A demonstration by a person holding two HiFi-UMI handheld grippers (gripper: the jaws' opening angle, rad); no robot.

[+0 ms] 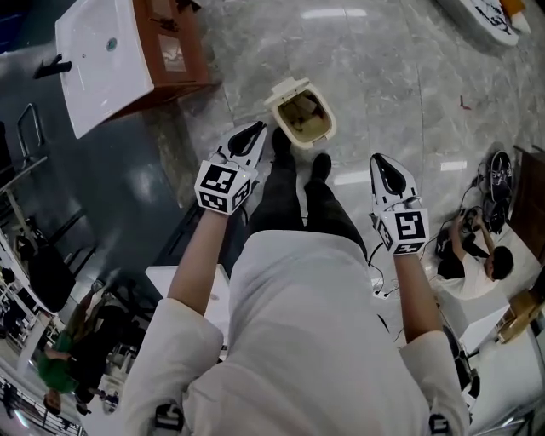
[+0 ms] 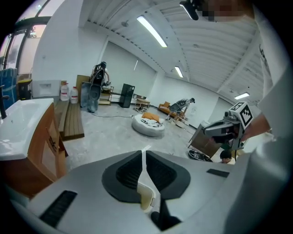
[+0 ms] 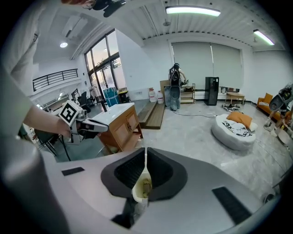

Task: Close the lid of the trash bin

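Observation:
A small cream trash bin (image 1: 302, 117) stands on the marble floor just ahead of the person's black shoes. Its lid (image 1: 287, 88) is tipped up at the far side, and there is rubbish inside. My left gripper (image 1: 253, 132) hangs just left of the bin with its jaws shut and nothing between them. My right gripper (image 1: 381, 162) hovers to the bin's right and nearer the person, also shut and empty. In the left gripper view the bin (image 2: 145, 197) shows below the closed left gripper (image 2: 143, 153). The right gripper view has the bin (image 3: 142, 190) under the right gripper (image 3: 146, 151).
A white sink on a wooden cabinet (image 1: 111, 51) stands at the far left. A white cushion (image 1: 490, 17) lies at the far right. A seated person (image 1: 477, 255) and cables are at the right. The wearer's shoes (image 1: 319, 163) almost touch the bin.

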